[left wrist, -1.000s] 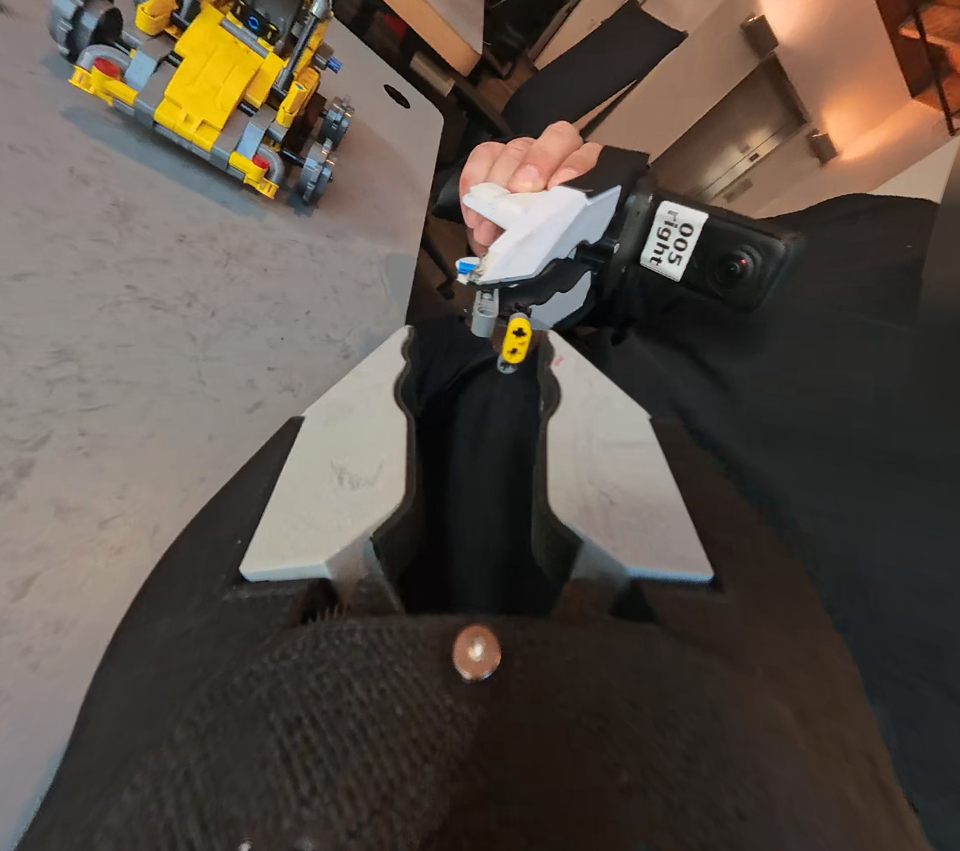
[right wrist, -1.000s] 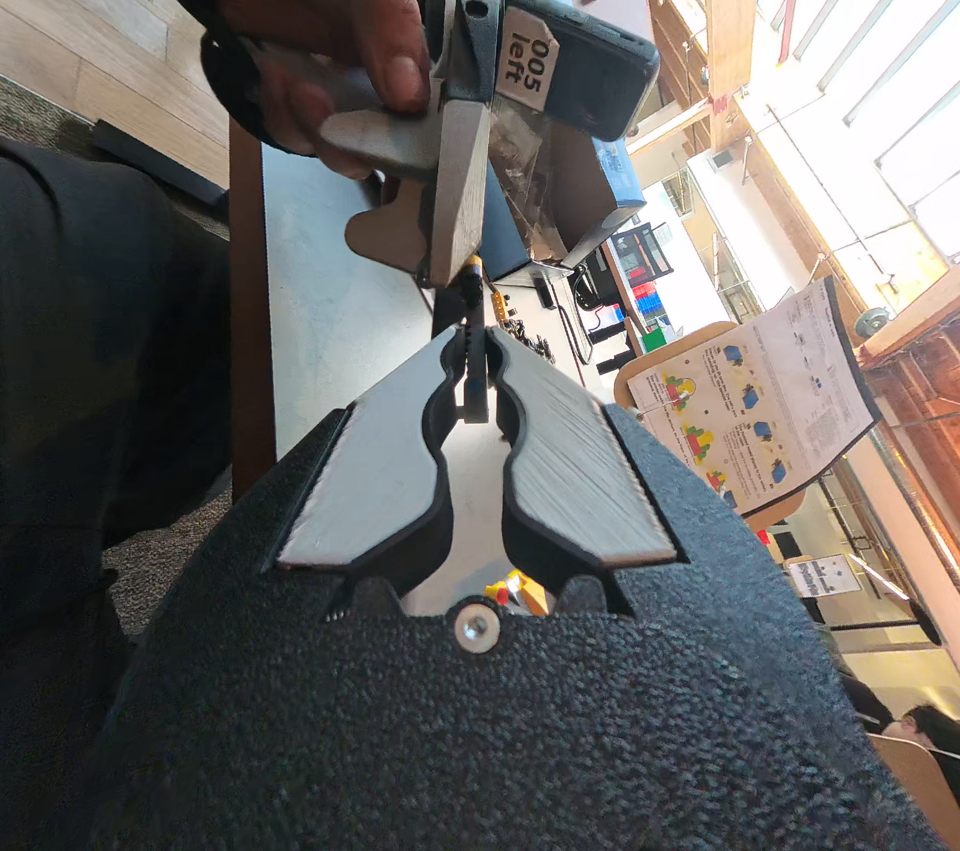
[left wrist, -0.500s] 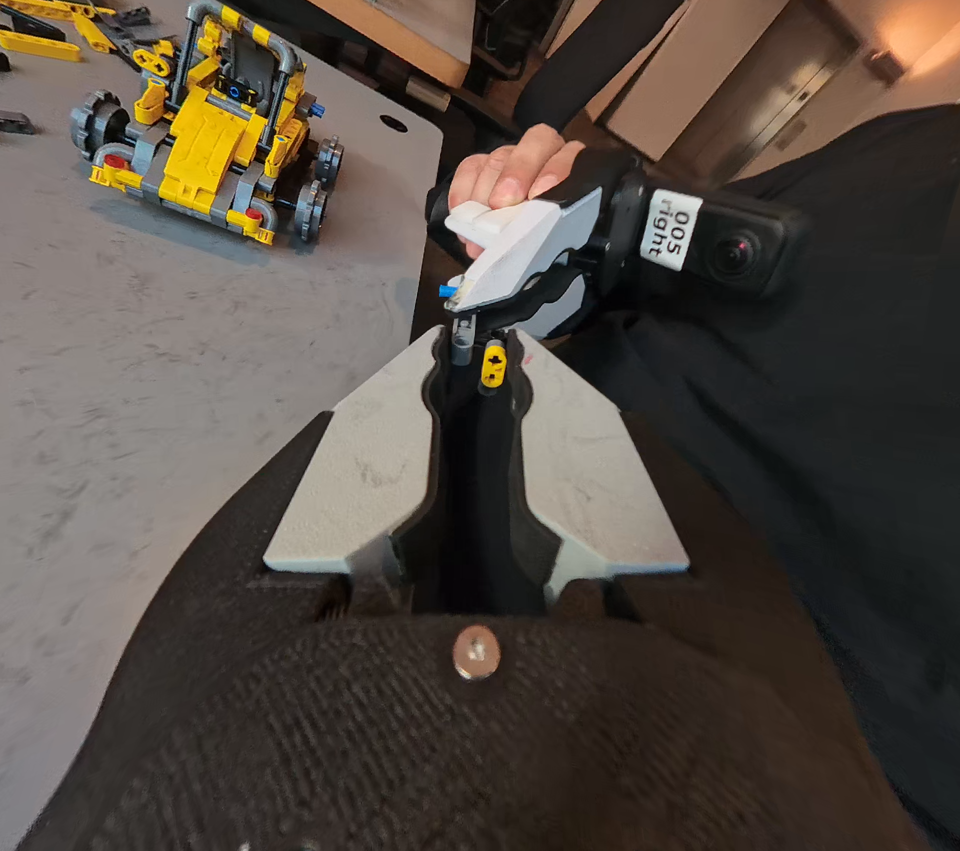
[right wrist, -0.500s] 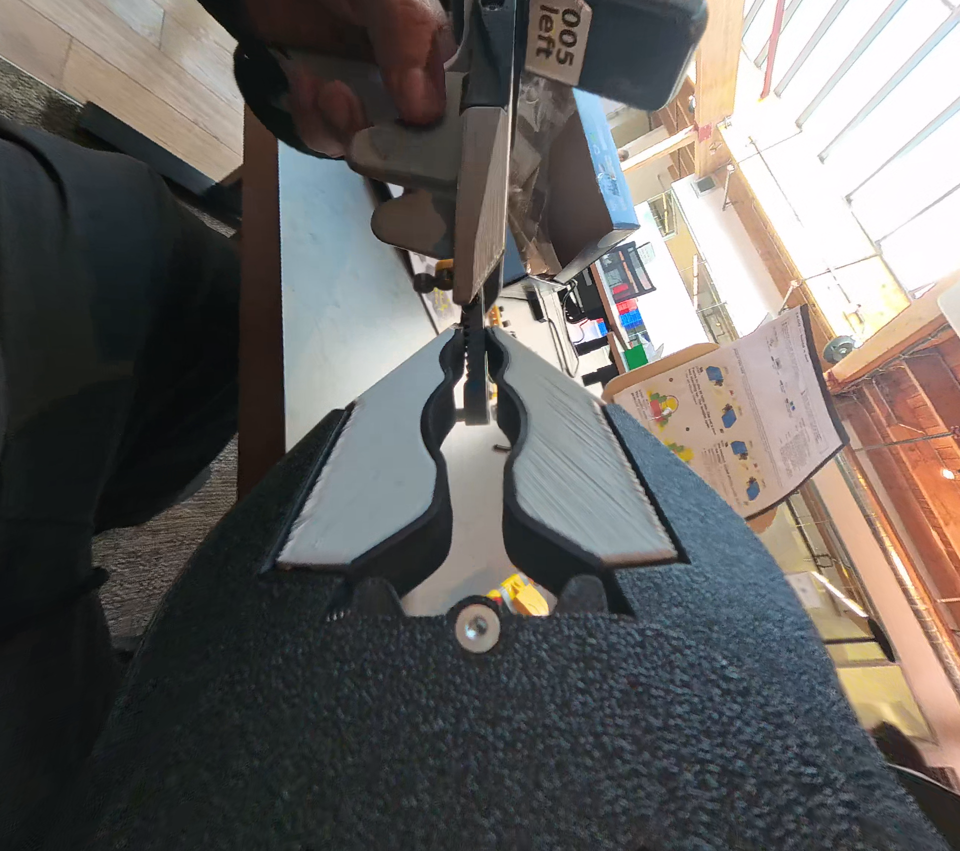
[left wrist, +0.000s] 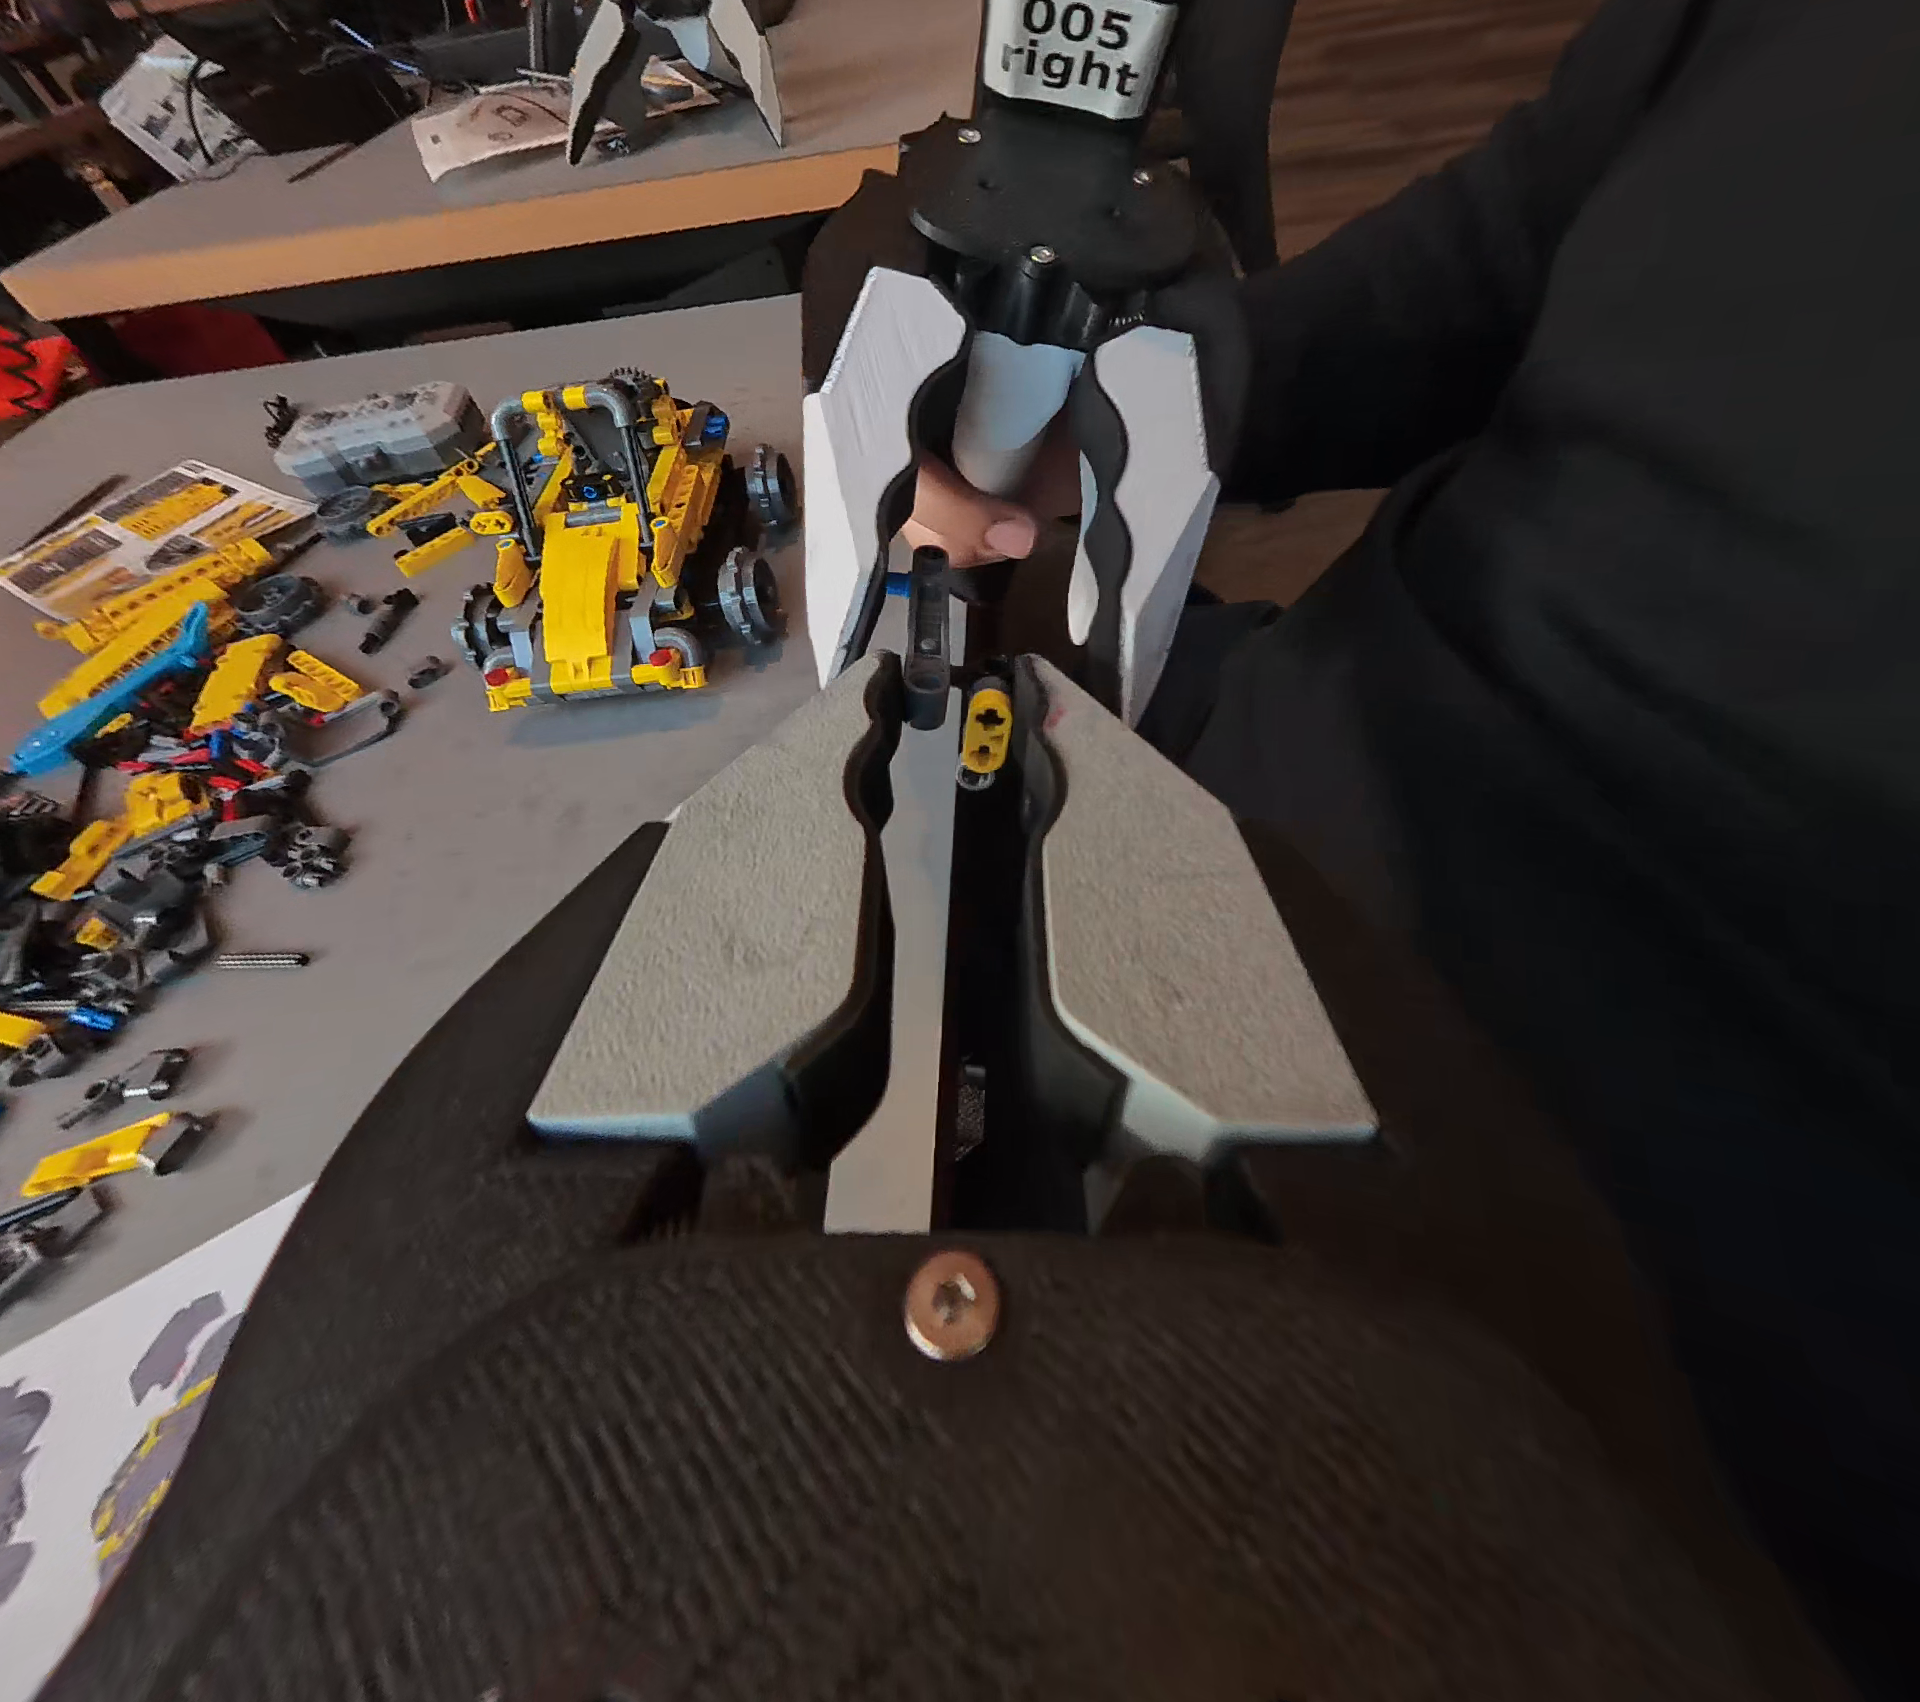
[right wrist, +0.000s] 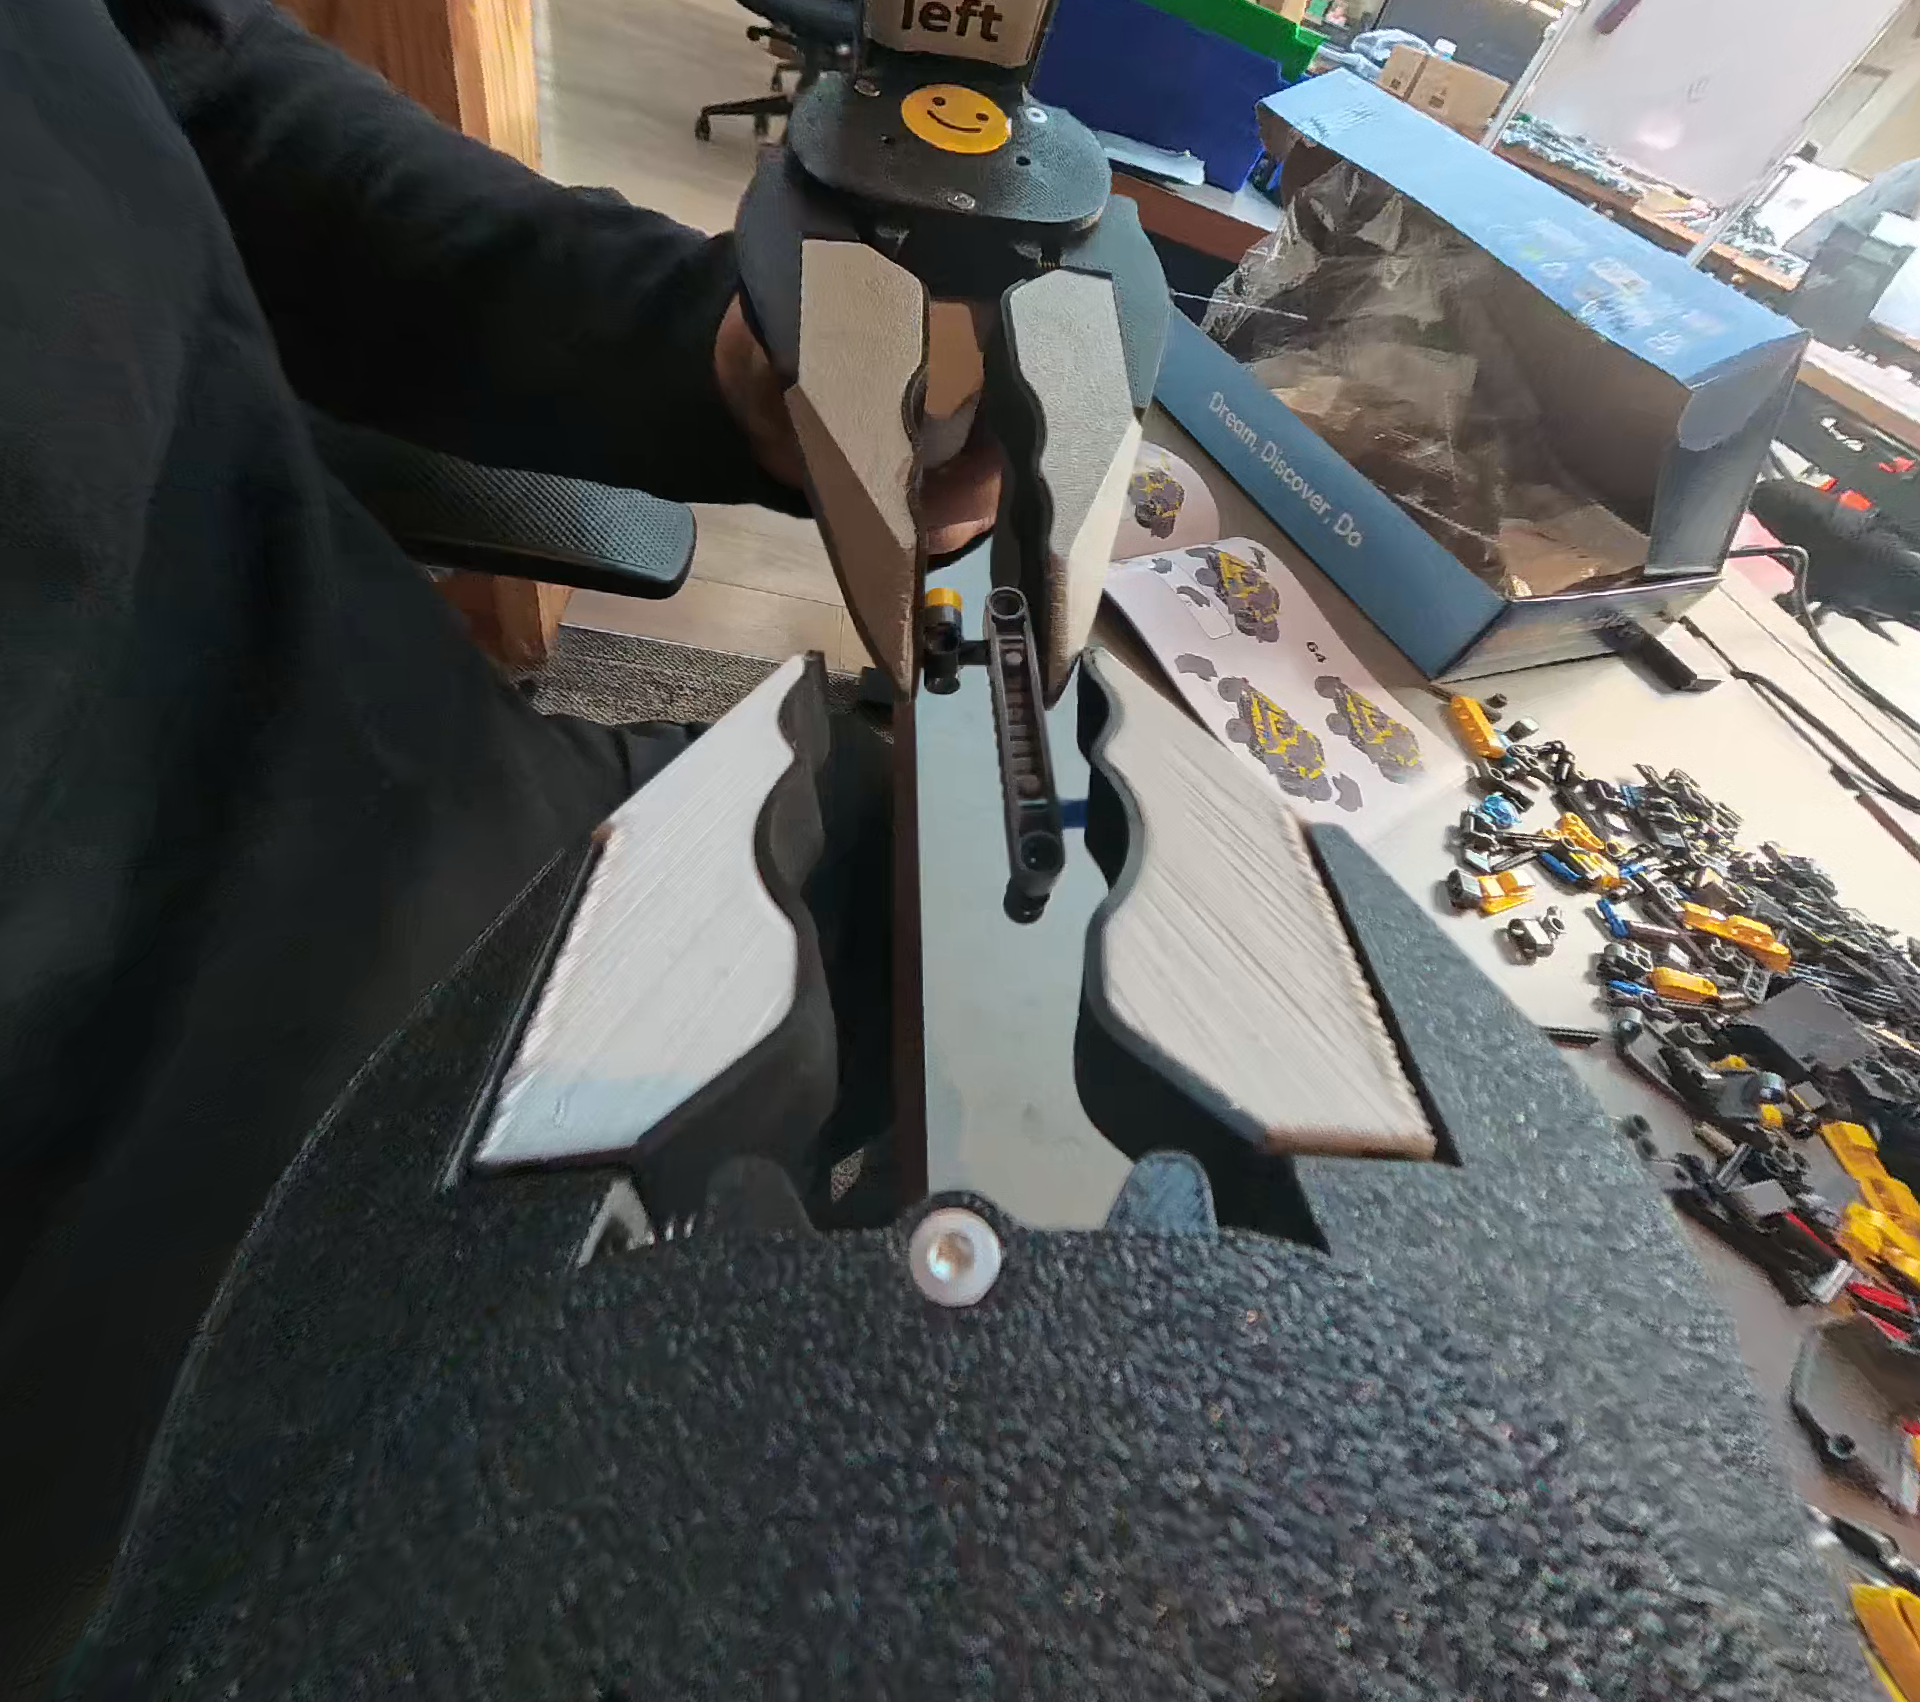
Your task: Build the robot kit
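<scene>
Black perforated plastic beam (right wrist: 1023, 759) hangs from the left hand-held gripper (left wrist: 956, 681), whose grey fingers are drawn narrow around the beam's upper end. They also pinch a small yellow plastic connector (left wrist: 987, 717) that sits just beside the beam.

The right hand-held gripper (right wrist: 951, 686), clamped on the beam half a second ago, now stands wide open. Its jaws are spread to either side of the dangling piece, which lies close to one inner pad; contact cannot be told. The left gripper, open a second ago, has closed, so the piece has passed from the right gripper to the left.

The two tools face each other tip to tip, to the right of a yellow and grey brick-built vehicle model (left wrist: 603, 572). They meet about over the near edge of the grey tabletop (left wrist: 468, 821) on which the model stands.

Left of the model lies a loose scatter of yellow, black and blue plastic parts (left wrist: 156, 769). In the right wrist view, a printed instruction sheet (right wrist: 1278, 717) and an open blue cardboard box (right wrist: 1455, 426) show on the same tabletop.
</scene>
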A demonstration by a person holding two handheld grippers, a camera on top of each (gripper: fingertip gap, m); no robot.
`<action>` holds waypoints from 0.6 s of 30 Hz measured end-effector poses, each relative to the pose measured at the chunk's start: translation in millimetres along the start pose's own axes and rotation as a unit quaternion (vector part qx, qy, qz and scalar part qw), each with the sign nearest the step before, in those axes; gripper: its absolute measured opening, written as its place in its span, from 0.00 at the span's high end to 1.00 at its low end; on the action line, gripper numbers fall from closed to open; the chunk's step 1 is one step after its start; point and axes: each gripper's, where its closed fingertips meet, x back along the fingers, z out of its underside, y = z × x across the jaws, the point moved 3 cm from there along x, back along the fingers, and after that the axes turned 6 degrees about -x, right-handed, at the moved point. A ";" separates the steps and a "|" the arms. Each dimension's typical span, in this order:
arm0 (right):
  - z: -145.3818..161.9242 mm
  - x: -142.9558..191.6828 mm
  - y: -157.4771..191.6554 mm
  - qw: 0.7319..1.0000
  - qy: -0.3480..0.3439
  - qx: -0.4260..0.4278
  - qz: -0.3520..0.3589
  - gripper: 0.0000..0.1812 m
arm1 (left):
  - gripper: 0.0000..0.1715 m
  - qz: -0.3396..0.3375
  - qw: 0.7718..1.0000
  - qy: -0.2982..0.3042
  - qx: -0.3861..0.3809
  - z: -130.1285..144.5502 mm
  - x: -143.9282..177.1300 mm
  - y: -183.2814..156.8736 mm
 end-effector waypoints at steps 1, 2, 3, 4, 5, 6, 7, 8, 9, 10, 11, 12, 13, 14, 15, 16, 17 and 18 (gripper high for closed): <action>-0.3 0.3 -0.2 1.000 -0.001 0.001 0.002 0.75 | 0.89 -0.002 1.000 0.002 -0.005 -0.4 -0.5 -0.6; -0.3 0.2 -1.2 1.000 0.000 0.005 0.009 0.76 | 0.89 -0.005 1.000 0.003 -0.009 -0.7 -0.9 -0.9; -0.6 -0.2 -1.1 1.000 0.002 0.007 0.011 0.76 | 0.89 -0.008 1.000 0.004 -0.012 -0.9 -1.5 -1.2; -0.7 -0.8 -0.3 1.000 0.006 0.008 0.010 0.74 | 0.89 -0.011 1.000 0.004 -0.015 -1.2 -2.2 -1.4; -0.6 -1.3 -0.3 1.000 0.009 0.010 0.012 0.74 | 0.89 -0.013 1.000 0.005 -0.019 -1.3 -3.1 -1.7; 0.5 -2.2 -2.2 0.999 0.018 0.016 0.022 0.76 | 0.89 -0.019 0.999 0.011 -0.024 -0.3 -4.1 -1.4; 2.5 -3.3 -3.3 0.999 0.034 0.022 0.030 0.76 | 0.89 -0.026 0.999 0.023 -0.031 1.7 -5.2 -0.4; 4.3 -4.2 -4.1 0.998 0.053 0.027 0.038 0.76 | 0.89 -0.033 0.998 0.033 -0.039 3.7 -5.8 0.3; 5.2 -4.8 -4.5 0.996 0.068 0.034 0.045 0.76 | 0.89 -0.038 0.997 0.041 -0.045 4.8 -6.1 0.6; 5.3 -5.2 -4.7 0.995 0.080 0.040 0.050 0.76 | 0.89 -0.041 0.997 0.045 -0.050 5.2 -5.9 0.8; 4.9 -5.6 -4.8 0.994 0.088 0.041 0.053 0.76 | 0.89 -0.044 0.996 0.048 -0.054 5.0 -5.5 0.9; 4.1 -5.9 -4.7 0.994 0.093 0.038 0.053 0.76 | 0.89 -0.044 0.996 0.050 -0.056 4.5 -4.7 0.9; 3.1 -6.1 -4.6 0.994 0.093 0.035 0.053 0.76 | 0.89 -0.043 0.996 0.050 -0.056 3.7 -4.1 0.9; 2.2 -6.0 -4.5 0.993 0.095 0.033 0.055 0.78 | 0.90 -0.044 0.996 0.050 -0.058 3.0 -3.4 0.9; 1.1 -6.1 -4.4 0.993 0.095 0.036 0.058 0.78 | 0.90 -0.045 0.996 0.052 -0.062 2.2 -3.0 0.9; 0.6 -6.0 -4.3 0.992 0.098 0.043 0.062 0.78 | 0.90 -0.047 0.995 0.055 -0.067 1.7 -2.9 0.9; 0.0 -5.5 -4.4 0.992 0.101 0.048 0.064 0.78 | 0.90 -0.049 0.995 0.057 -0.071 0.7 -3.0 1.0; -1.2 -4.7 -4.6 0.991 0.101 0.051 0.066 0.79 | 0.91 -0.051 0.994 0.056 -0.074 -0.8 -3.0 1.2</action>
